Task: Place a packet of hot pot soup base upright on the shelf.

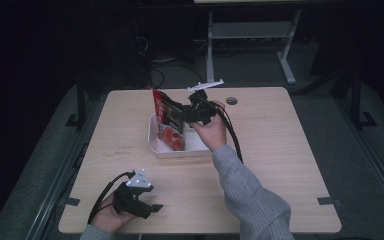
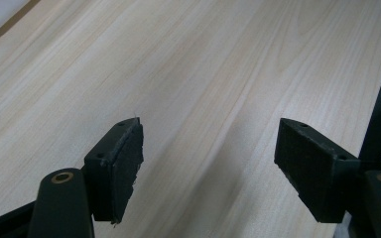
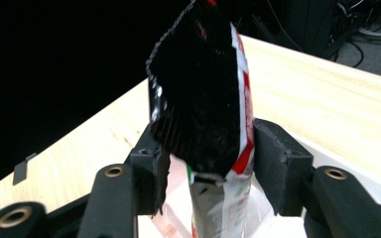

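Pale wood tabletop (image 1: 280, 150) in dark room, white tray (image 1: 155, 142) far centre, right claw (image 3: 206, 163) apart around snack bag (image 3: 203, 99), left claw (image 2: 208, 168) apart, near left

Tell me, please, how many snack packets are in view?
1: a red snack packet stands upright in the white tray at mid-table, between the right gripper jaws. Others could be hidden behind it.
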A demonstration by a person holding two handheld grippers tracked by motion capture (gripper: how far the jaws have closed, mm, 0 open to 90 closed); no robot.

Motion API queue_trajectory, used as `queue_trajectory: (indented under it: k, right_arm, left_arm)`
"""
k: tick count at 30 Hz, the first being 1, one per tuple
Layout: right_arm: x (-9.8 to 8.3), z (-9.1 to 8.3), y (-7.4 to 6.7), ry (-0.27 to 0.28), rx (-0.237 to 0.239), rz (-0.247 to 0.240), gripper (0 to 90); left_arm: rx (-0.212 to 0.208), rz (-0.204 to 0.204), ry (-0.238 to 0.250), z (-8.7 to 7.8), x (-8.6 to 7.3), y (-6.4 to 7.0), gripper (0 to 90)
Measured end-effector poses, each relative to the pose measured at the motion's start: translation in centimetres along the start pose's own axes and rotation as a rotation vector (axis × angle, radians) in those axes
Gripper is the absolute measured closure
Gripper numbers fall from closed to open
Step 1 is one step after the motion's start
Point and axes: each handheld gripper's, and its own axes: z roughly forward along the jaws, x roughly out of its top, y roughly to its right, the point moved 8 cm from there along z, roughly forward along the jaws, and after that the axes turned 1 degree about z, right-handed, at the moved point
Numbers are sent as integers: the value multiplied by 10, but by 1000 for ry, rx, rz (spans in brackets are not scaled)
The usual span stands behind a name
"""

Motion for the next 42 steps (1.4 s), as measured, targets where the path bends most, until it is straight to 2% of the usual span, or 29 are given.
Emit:
queue_trajectory:
  k: [14, 18, 22, 42]
  right_arm:
    - [-8, -13, 1, -12, 36, -6, 451]
    - [-10, -19, 1, -13, 63, 10, 443]
    - [-13, -24, 2, -25, 72, 5, 430]
    - [-32, -46, 9, -58, 84, 6, 402]
  left_arm:
    - [6, -3, 1, -1, -1, -1, 260]
    - [6, 0, -2, 0, -1, -1, 258]
    - [6, -1, -2, 0, 0, -1, 256]
    - [10, 1, -3, 1, 0, 1, 253]
